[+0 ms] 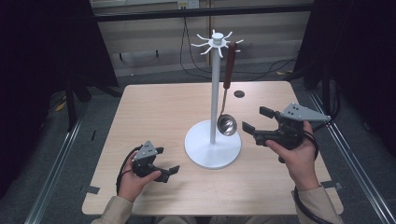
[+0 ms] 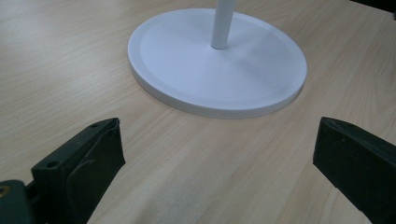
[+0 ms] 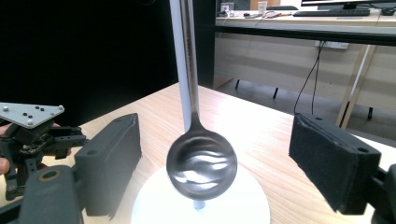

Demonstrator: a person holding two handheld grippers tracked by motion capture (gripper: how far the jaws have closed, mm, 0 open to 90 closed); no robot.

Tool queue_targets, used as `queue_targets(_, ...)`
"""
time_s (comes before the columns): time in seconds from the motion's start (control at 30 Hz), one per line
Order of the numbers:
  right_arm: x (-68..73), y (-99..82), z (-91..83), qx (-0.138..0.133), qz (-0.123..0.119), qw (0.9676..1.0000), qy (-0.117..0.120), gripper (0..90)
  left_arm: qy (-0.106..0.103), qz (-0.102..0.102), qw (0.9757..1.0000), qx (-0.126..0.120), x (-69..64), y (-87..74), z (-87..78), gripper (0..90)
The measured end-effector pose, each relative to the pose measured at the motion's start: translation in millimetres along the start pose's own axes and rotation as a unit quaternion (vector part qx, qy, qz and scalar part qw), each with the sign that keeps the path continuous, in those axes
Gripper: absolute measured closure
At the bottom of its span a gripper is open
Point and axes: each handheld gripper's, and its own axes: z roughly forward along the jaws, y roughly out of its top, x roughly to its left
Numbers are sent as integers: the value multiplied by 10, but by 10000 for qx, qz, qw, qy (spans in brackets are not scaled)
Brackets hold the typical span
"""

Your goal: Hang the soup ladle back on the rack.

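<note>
- The tabletop (image 1: pixel 154 112) carries a white stand (image 1: pixel 214 93) with a round base and a ring of hooks at the top. A small dark disc (image 1: pixel 239 94) lies on the wood behind the stand.
- The ladle (image 1: pixel 227 93) hangs from one hook on the right of the stand's crown. Its brown handle points up; its steel bowl hangs free just above the base, close beside the pole. No hand or tool touches it.
- The right tongs (image 1: pixel 256 119) sit just to the right of the ladle bowl, level with it. The jaws stand wide apart and hold nothing. In the right gripper view the bowl (image 3: pixel 201 167) lies between the two pads but clear of both.
- The left tongs (image 1: pixel 166 162) rest low near the front left of the base. The jaws stand apart and hold nothing. In the left gripper view they face the base (image 2: pixel 217 60) across bare wood.
- Judgement of progress: the ladle is on its hook and neither tool grips it. If the work is to take it down, the approach is made and the grasp, lift-off and set-down remain. If the work was to hang it, that step looks complete and only pulling back remains.
</note>
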Motion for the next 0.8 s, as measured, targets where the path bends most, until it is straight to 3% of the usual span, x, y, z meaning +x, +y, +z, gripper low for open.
queue_targets(0.27, -9, -123, -17, 66, 73, 9999, 35, 163, -11, -29, 10000, -16, 3, -3, 1, 16)
queue_targets(0.8, 17, -342, -2, 235, -64, 9997, 5, 164, -5, 16, 10000, 16, 10, -9, 5, 16)
